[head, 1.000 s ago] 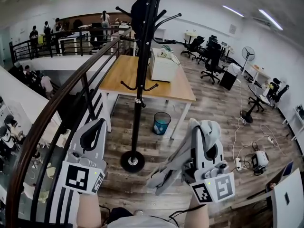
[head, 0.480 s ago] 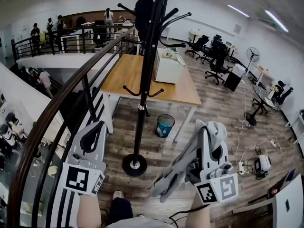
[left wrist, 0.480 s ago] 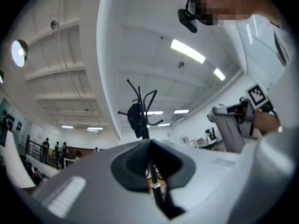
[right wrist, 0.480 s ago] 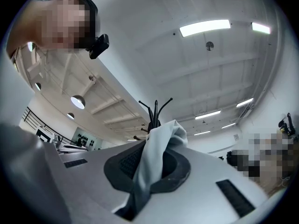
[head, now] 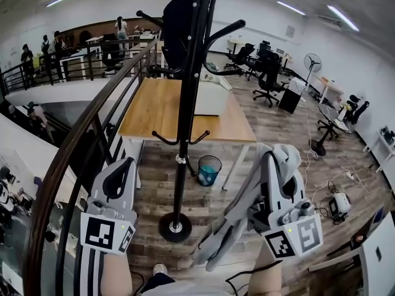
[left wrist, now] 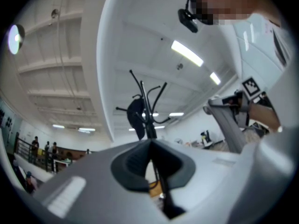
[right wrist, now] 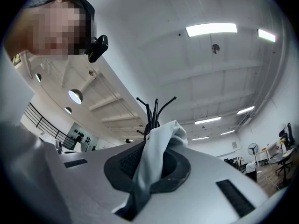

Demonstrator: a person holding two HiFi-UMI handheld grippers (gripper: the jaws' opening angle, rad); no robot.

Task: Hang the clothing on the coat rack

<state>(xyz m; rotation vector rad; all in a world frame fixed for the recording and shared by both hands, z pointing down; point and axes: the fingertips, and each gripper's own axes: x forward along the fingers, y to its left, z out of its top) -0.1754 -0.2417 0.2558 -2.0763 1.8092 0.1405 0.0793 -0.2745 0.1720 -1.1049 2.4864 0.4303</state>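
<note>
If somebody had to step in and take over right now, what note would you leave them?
Left gripper: shut, empty.
Right gripper: shut on the light grey cloth garment, which drapes down from it.
Black metal coat rack: straight ahead, with a dark garment on an upper hook.
Done: grey garment picked up.
Left: lift it onto a free hook, then release.

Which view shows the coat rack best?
Head view: the rack shows from base to upper hooks, with a dark item hanging on it. Left gripper view shows its top, small and far. Right gripper view shows only hook tips behind the grey cloth.
</note>
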